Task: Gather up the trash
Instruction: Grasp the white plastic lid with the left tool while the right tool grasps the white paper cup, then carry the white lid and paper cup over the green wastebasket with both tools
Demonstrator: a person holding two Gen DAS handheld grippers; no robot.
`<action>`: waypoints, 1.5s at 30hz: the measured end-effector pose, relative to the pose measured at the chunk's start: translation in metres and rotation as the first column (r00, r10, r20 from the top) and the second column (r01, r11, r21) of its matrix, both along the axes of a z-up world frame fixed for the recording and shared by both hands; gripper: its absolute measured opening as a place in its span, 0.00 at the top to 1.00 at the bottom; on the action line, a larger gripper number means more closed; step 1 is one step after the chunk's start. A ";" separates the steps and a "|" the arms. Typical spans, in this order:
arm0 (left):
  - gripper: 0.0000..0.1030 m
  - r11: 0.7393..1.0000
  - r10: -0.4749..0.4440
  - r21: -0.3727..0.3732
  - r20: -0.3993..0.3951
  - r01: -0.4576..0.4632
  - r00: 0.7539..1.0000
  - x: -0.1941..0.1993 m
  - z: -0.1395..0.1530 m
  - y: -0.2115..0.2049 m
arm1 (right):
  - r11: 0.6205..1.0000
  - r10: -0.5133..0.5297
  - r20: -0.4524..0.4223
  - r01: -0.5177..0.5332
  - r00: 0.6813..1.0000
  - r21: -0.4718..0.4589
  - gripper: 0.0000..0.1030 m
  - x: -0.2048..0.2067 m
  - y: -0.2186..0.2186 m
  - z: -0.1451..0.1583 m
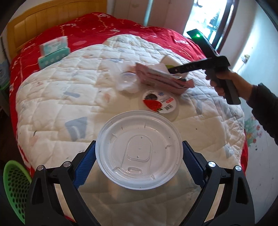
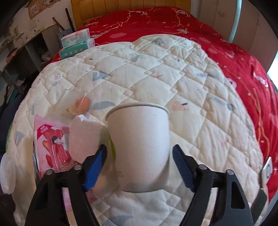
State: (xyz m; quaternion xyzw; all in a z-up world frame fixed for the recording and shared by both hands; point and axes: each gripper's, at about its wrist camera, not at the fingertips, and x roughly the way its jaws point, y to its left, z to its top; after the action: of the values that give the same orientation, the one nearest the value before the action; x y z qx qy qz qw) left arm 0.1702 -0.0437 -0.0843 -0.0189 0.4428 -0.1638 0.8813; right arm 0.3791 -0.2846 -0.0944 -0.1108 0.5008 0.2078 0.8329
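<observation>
Right now my left gripper has a round translucent white plastic lid between its blue ribbed fingers. Both pads press against the lid's rim on opposite sides, so the jaws are spread about as wide as the lid and clamped on it, holding it above the white quilted blanket on the red bedspread.

Beyond the lid, on the quilt, lies a round clear lid with a strawberry label. Further on sit a crumpled clear plastic cup lid and a pink snack wrapper. A green perforated plastic basket shows at the lower left edge of that view, beside the bed. Two mint-green tissue packs are stacked near the wooden headboard.

From the right wrist view, my right gripper straddles a white paper cup lying on its side on the quilt, rim pointing away from me. The cup sits squarely between the blue fingers. The jaws stand wide; I see a narrow gap on the right side, and on the left I cannot tell whether the pad touches. A white foam piece lies just left of the cup, over the pink wrapper.
</observation>
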 end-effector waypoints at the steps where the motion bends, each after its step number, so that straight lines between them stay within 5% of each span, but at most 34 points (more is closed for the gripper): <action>1: 0.11 1.000 0.016 -0.002 -0.001 -0.016 1.000 -0.001 0.000 0.004 | 1.000 -0.007 0.004 0.007 1.000 -0.011 0.38 0.000 0.000 -0.001; 10: 0.11 0.993 0.118 -0.036 0.031 -0.117 0.993 -0.017 0.015 0.036 | 0.995 -0.082 0.073 0.078 0.994 0.061 0.39 -0.033 -0.008 0.035; 23: 0.11 0.956 0.292 -0.049 0.080 -0.289 0.953 -0.078 0.038 0.102 | 0.983 -0.035 0.127 0.011 0.991 0.184 0.39 -0.130 0.032 0.092; 30: 0.11 0.907 0.420 -0.001 0.089 -0.422 0.903 -0.114 0.033 0.159 | 0.970 0.029 0.128 -0.059 0.991 0.236 0.39 -0.177 0.087 0.096; 36: 0.11 0.838 0.540 0.043 0.067 -0.544 0.839 -0.140 0.020 0.216 | 0.954 0.096 0.127 -0.127 0.987 0.271 0.39 -0.209 0.139 0.097; 45: 0.11 0.761 0.639 0.112 0.032 -0.638 0.768 -0.151 -0.003 0.272 | 0.930 0.185 0.108 -0.210 0.977 0.302 0.39 -0.241 0.204 0.087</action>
State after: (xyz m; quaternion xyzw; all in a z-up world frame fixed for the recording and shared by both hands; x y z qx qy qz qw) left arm 0.0195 0.2287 -0.0868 -0.1179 0.4224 0.1721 0.8821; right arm 0.1377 -0.0805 -0.0074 -0.0359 0.4151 0.3623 0.8338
